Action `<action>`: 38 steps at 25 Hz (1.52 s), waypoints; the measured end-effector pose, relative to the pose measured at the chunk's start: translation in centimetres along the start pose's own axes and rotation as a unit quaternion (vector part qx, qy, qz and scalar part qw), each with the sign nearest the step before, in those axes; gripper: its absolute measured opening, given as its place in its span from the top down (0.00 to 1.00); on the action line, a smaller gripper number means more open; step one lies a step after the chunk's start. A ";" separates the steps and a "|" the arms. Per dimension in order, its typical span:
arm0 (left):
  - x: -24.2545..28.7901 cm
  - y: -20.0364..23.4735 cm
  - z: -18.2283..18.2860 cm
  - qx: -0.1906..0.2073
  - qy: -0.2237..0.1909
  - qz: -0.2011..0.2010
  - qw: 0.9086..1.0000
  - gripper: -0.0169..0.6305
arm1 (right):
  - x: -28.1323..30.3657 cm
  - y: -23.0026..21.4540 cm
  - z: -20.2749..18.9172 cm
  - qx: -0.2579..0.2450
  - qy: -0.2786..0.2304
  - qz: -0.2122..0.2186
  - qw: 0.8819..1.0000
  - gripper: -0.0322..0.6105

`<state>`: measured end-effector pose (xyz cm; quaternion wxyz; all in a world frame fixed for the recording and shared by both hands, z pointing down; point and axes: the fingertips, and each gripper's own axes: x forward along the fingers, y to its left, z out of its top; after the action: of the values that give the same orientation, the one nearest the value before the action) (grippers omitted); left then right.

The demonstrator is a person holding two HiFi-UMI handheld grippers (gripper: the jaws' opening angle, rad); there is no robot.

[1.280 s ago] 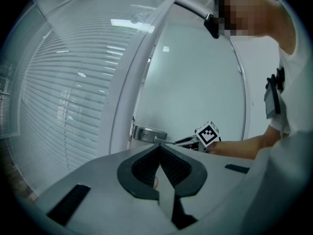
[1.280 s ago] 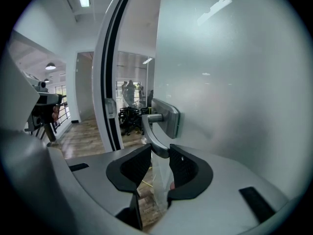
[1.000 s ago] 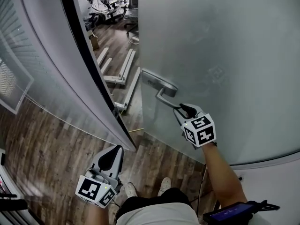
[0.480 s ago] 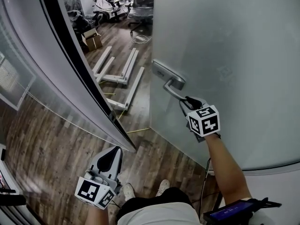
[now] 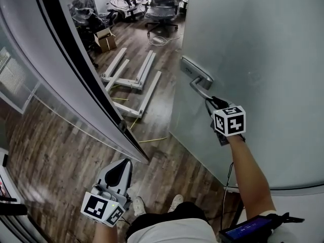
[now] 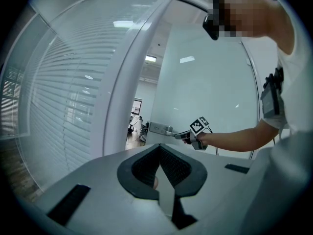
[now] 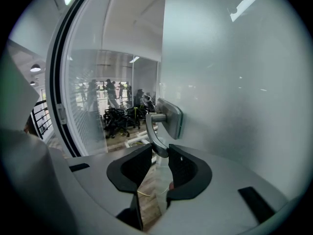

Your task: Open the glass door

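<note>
The frosted glass door stands ajar, its free edge to the right of the dark door frame. On it sits a metal plate with a lever handle. My right gripper is shut on the tip of that lever. In the right gripper view the handle curves down between the two pads of the right gripper. My left gripper hangs low at the left, shut and holding nothing, away from the door. The left gripper view shows its jaws together, with the handle far ahead.
A curved frosted glass wall runs along the left. Through the gap lie white metal frames on the wooden floor, a cardboard box and several office chairs. The person's shoes stand near the threshold.
The door has swung wider, its edge and handle shifting right. My right gripper moved right with the handle. More of the room beyond shows. The left gripper stayed put.
</note>
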<state>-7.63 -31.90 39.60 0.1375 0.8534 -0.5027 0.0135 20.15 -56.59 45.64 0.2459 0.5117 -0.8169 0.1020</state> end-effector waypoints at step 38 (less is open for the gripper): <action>-5.8 3.4 0.6 0.040 -0.024 -0.104 0.993 0.97 | -19.3 11.4 8.4 0.015 -0.225 -0.095 0.970 0.95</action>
<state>-13.50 -28.62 38.81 0.0915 0.9058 -0.4137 -0.0016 14.40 -39.70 29.65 0.0571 0.6004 -0.7972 -0.0272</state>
